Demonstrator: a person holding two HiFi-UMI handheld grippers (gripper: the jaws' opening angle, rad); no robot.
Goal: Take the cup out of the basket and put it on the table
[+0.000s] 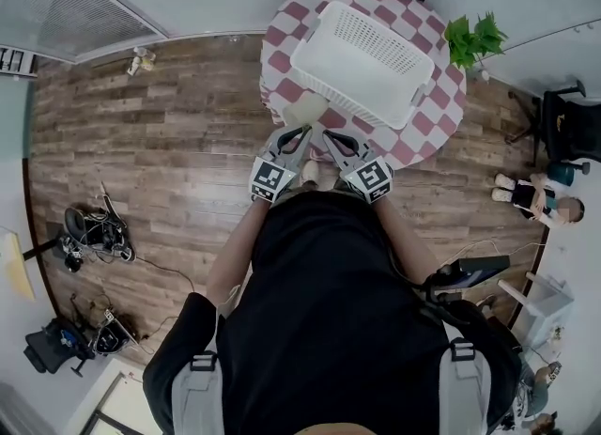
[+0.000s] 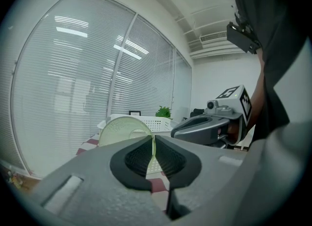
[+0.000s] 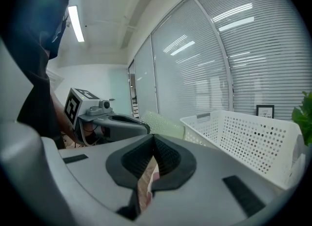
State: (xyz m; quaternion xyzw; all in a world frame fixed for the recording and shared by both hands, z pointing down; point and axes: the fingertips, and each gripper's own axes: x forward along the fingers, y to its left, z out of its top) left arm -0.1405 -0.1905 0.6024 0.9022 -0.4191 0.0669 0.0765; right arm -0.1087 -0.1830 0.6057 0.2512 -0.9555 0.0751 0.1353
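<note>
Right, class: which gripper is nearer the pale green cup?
Left. The left gripper has its fingers shut on the rim of the cup. The right gripper sits beside it, at the cup's right, fingers shut on nothing and apart from the cup.

Left tool (image 2: 154,147) pinching a pale green cup (image 2: 122,130)
Its jaws close on the cup's thin wall (white basket (image 2: 163,121) behind), above the checked surface (image 2: 158,186); the right tool (image 2: 207,127) alongside.

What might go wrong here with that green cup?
The left gripper pinches the cup only by its thin rim, so it may slip or swing. It hangs near the table edge beside the basket; set down there, it might tip off.
</note>
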